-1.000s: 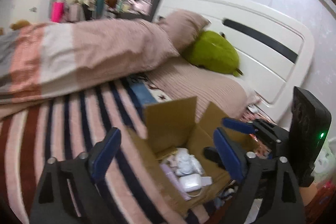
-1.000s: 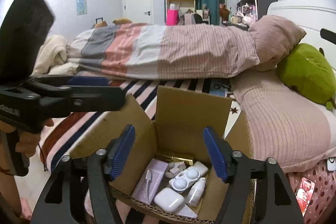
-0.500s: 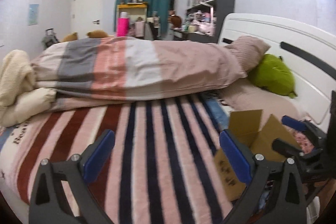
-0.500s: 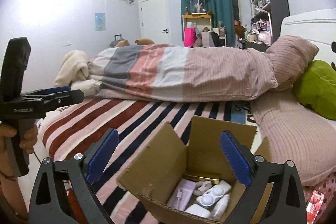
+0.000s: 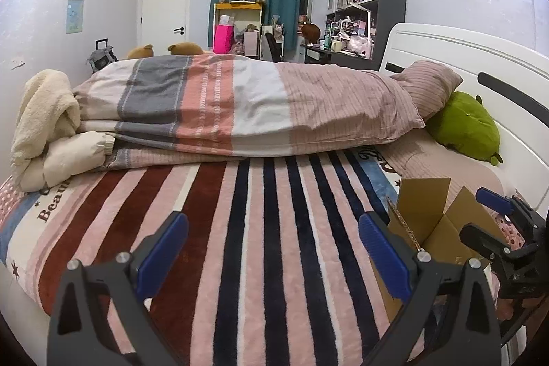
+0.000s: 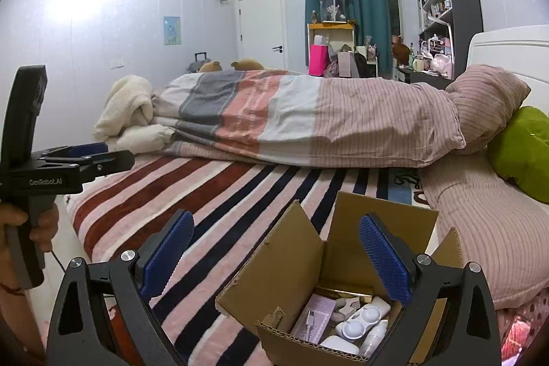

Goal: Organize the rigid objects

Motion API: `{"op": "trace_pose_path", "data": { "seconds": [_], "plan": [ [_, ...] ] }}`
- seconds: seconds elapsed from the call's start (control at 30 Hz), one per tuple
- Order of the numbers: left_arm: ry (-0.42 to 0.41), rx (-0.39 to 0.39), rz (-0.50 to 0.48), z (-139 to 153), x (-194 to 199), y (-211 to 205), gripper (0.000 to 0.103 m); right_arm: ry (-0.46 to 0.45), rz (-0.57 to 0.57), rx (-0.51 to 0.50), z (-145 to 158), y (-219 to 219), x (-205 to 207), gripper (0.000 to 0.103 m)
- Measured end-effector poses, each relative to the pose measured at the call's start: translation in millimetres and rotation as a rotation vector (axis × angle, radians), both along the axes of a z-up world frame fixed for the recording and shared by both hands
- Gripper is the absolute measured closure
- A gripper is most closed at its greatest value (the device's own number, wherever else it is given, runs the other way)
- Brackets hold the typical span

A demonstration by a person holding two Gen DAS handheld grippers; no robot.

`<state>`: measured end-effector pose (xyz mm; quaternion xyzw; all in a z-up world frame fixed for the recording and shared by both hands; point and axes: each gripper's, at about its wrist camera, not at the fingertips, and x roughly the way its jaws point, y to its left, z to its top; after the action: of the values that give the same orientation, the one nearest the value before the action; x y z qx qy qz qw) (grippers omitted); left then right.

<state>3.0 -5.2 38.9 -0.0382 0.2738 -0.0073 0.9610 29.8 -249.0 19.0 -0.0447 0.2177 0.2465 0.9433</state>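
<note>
Entry: box of small items on striped bed, both grippers empty.

Left wrist view: my left gripper [image 5: 272,249] is spread wide, nothing between its pads, over the blanket [image 5: 260,228]; the box [image 5: 435,225] stands to the right with flaps up, my right gripper [image 5: 494,211] just beyond it. Right wrist view: my right gripper [image 6: 274,251] is likewise spread and empty, above the box [image 6: 308,266], which sits near the bed's edge and holds a white twin-cup case [image 6: 357,323], a pink packet [image 6: 315,316] and a small bottle [image 6: 374,335]. To lift one item cleanly, I judge it best to drop straight between the flaps, straddle the case, then close.
</note>
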Motion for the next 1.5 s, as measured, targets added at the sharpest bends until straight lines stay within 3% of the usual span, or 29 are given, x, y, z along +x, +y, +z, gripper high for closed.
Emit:
{"op": "trace_pose_path", "data": {
  "seconds": [1.5],
  "plan": [
    [-0.023,0.019,-0.019,3.1,-1.7,-1.3,0.004,-0.002,-0.024,0.014,-0.9,0.6,-7.2,0.006]
  ]
}}
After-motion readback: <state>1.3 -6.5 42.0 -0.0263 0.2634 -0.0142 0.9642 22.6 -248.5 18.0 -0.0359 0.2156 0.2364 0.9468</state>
